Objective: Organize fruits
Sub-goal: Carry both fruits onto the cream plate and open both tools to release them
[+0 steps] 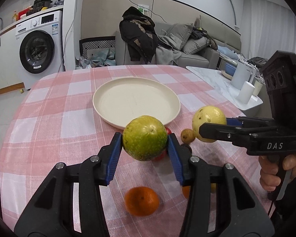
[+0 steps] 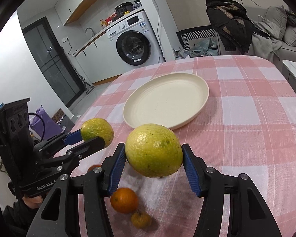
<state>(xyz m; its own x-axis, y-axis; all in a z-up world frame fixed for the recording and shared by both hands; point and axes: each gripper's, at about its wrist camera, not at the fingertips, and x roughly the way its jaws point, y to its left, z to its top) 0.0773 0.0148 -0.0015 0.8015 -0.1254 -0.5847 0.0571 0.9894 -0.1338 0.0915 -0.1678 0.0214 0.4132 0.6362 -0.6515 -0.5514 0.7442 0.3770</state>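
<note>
Pink checked tablecloth [image 1: 49, 118], one cream plate [image 1: 136, 102] at frame centre. Left gripper [image 1: 145, 144] clamps green fruit [image 1: 145, 138]; right gripper [image 2: 154, 158] clamps yellow fruit [image 2: 154, 150], long axis sideways. Two oranges [image 2: 124, 200] below.

Lived-in home, open kitchen and living room together: front-loading washing machine [image 1: 37, 49] under a counter with a tap [image 2: 89, 30], grey sofa [image 1: 189, 45] heaped with clothes, dining table under pink checked tablecloth [image 2: 256, 118].

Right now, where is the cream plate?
The cream plate sits empty on the pink checked tablecloth, mid-table, just beyond the two held green fruits.
</note>
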